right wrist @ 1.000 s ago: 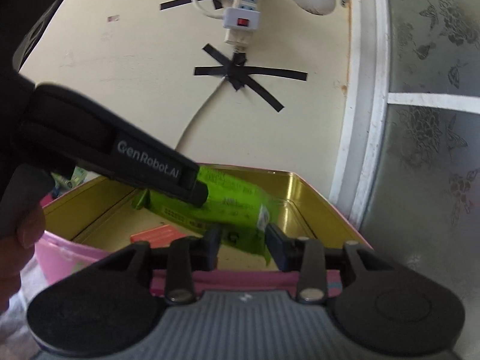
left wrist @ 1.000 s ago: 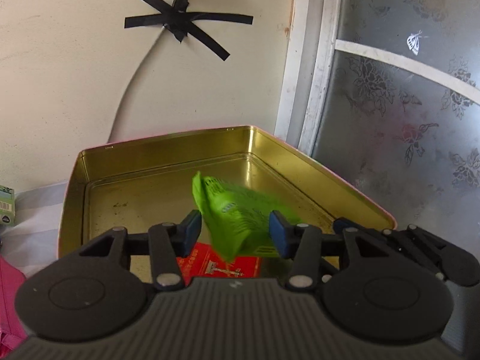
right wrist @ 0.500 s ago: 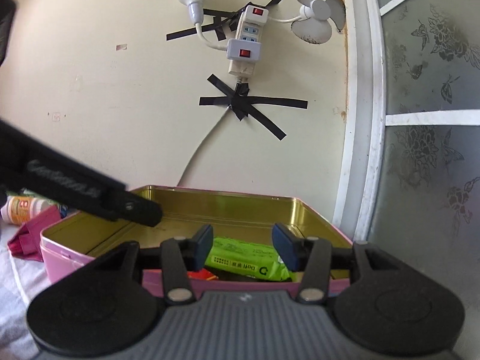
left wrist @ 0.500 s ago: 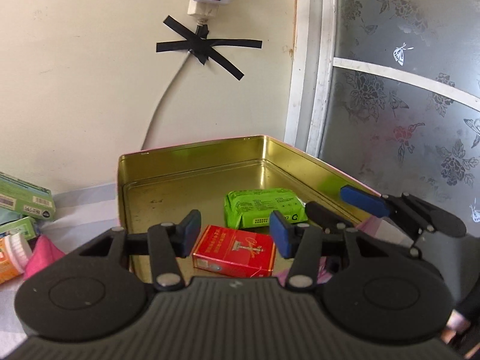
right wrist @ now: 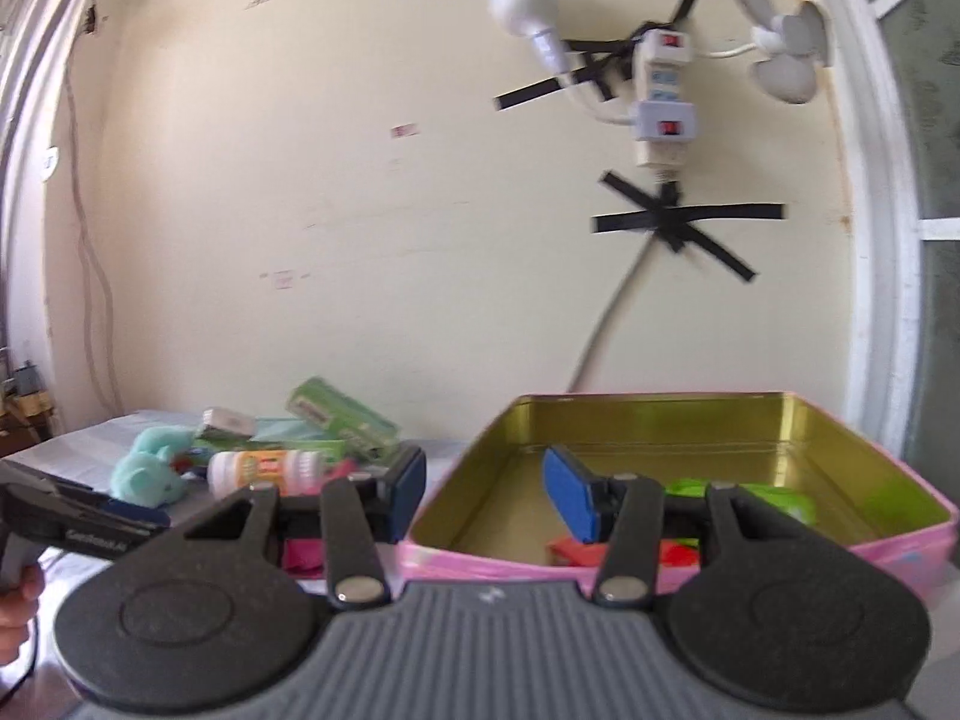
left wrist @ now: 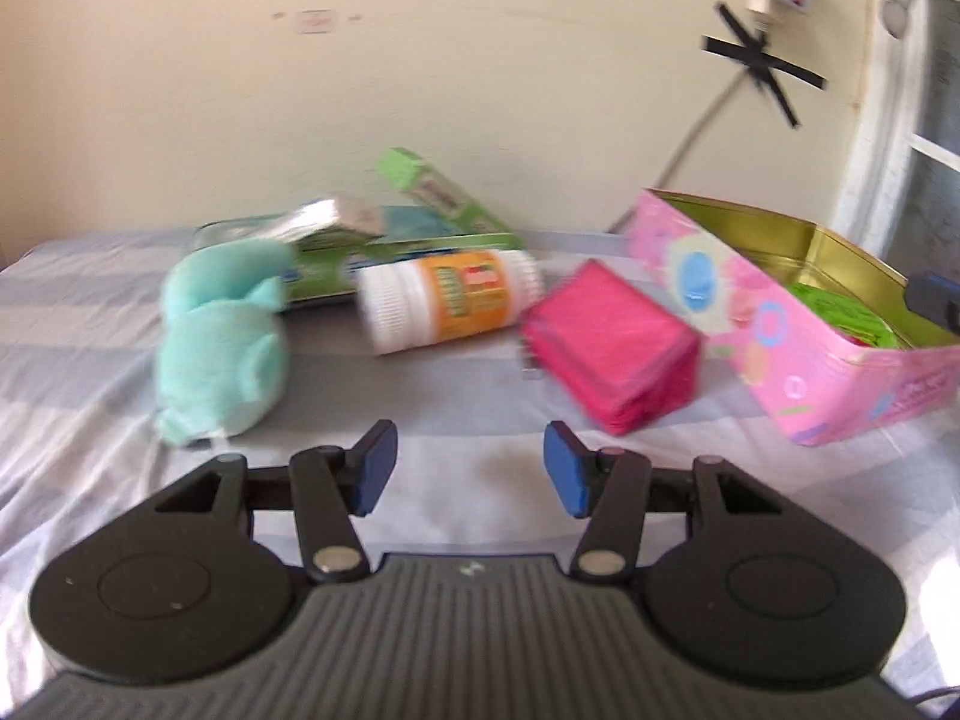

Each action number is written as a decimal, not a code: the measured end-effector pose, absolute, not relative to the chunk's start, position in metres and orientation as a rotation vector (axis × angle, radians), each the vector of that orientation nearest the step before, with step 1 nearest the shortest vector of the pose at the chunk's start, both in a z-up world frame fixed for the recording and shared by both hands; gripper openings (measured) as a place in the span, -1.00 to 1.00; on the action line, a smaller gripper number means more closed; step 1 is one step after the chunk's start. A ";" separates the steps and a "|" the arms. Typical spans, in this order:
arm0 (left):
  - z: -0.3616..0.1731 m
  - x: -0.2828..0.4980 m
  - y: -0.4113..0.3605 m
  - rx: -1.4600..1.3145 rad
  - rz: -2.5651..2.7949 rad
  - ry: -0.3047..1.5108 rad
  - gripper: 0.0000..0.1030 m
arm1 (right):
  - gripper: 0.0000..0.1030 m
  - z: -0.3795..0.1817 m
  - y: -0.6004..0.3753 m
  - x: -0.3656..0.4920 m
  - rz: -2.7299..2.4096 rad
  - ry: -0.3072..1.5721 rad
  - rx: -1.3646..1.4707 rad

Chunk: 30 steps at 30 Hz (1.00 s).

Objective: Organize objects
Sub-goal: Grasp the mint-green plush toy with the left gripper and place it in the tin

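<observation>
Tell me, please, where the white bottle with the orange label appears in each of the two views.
Left wrist view: the white bottle lies on its side at centre, between the teal plush toy and the pink packet.
Right wrist view: the white bottle is small, at lower left, above this gripper's left finger.
Shared landmark: the pink tin, to the right of the bottle in both views.

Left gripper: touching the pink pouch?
Apart. Left wrist view shows bare bedsheet between the open left gripper and the pink pouch.
</observation>
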<state>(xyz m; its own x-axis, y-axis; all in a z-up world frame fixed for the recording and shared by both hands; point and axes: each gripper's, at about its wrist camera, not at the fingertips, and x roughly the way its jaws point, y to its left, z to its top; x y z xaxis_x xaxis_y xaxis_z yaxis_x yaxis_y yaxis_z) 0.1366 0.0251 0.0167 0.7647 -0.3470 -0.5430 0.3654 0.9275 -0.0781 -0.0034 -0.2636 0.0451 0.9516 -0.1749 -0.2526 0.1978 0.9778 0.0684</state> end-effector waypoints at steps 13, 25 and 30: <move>0.048 0.197 0.138 -0.228 -0.303 0.593 0.19 | -0.05 0.017 -0.105 0.186 0.286 0.569 0.127; 0.013 0.242 0.132 -0.285 -0.399 0.730 0.38 | 0.09 -0.019 -0.088 0.261 0.283 0.688 0.248; 0.023 0.214 0.123 -0.291 -0.448 0.705 0.08 | -0.02 -0.014 -0.086 0.232 0.266 0.639 0.180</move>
<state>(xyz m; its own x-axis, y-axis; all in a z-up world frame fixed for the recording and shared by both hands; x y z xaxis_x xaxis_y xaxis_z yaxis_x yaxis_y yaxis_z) 0.2144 0.1226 0.0234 0.6734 -0.4875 -0.5557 0.2955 0.8666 -0.4022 0.2322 -0.0861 -0.0136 0.7704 0.2990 -0.5632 -0.1887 0.9506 0.2465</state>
